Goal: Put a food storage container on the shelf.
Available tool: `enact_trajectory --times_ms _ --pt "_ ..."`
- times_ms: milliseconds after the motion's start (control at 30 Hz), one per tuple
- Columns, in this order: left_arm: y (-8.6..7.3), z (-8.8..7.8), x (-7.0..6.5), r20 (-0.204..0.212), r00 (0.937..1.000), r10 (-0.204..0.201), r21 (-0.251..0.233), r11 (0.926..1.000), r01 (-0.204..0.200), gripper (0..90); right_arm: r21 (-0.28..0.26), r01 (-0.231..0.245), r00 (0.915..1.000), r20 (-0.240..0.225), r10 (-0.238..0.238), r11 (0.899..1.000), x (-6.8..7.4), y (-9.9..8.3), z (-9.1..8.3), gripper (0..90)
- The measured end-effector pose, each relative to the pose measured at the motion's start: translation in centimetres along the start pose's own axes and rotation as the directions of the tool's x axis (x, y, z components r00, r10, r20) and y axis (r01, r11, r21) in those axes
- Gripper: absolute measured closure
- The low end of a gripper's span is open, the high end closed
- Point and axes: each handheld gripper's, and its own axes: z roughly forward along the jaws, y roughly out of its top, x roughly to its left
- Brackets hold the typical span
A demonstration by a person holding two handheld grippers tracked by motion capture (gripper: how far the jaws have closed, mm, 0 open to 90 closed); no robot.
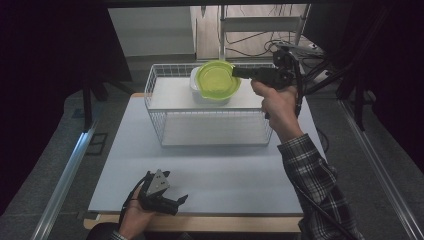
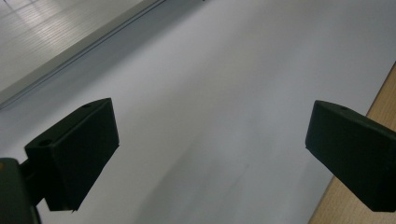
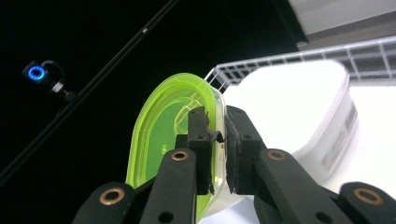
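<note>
Right hand-held gripper (image 1: 240, 73) above basket (image 1: 210, 131), jaws clamped on green lid (image 1: 216, 80) rim. Lid over white tub (image 1: 196, 91) inside basket. Right gripper view: lid (image 3: 159, 135) tilted on edge, tub (image 3: 299, 102) behind. Left hand-held gripper (image 1: 172, 204) near desk (image 1: 210, 170) front edge, well apart from basket; left gripper view: jaws wide apart, nothing between.

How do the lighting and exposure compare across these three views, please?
High view: dim, dark surround, but the green lid and wire basket read clearly. Left gripper view: evenly lit, with soft sheen on the white tabletop. Right gripper view: the white container is blown out against a black background, while the lid clamped in the right gripper glows.
</note>
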Motion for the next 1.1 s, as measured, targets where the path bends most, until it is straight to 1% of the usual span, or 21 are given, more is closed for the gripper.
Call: enact_trajectory --times_ms 267,500,767,900,1000,1033,1100 --pt "0.0 0.0 0.0 0.005 1.0 -0.001 -0.001 1.0 0.001 2.3 -0.031 -0.012 0.9983 0.056 0.013 0.999 -0.5 1.7 2.2 81.4" --pt "0.0 0.0 -0.1 0.01 0.9999 0.002 -0.001 1.0 -0.002 2.3 -0.054 -0.03 0.9957 0.085 0.035 0.998 -1.2 2.6 3.6 81.4" --pt "0.0 0.0 -0.1 0.015 0.9999 0.004 -0.001 1.0 -0.004 2.4 -0.047 -0.036 0.9918 0.121 0.041 0.998 -1.3 3.1 5.1 81.2" --pt "0.0 0.1 -0.1 0.016 0.9999 0.005 0.0 1.0 -0.005 2.4 -0.043 -0.04 0.9897 0.136 0.045 0.998 -1.4 3.2 5.5 80.7" --pt "0.0 0.1 -0.1 0.017 0.9998 0.006 0.002 1.0 -0.007 2.4 -0.04 -0.023 0.9853 0.168 0.03 0.999 -1.2 3.3 5.6 79.9" --pt "0.0 0.1 -0.1 0.018 0.9998 0.007 0.003 1.0 -0.007 2.4 -0.035 -0.007 0.9835 0.18 0.013 0.999 -1.1 3.3 5.7 79.7" --pt "0.0 0.1 -0.2 0.019 0.9998 0.009 0.006 0.9999 -0.009 2.3 -0.034 0.004 0.9812 0.193 0.003 0.999 -1.0 3.3 5.8 79.2"
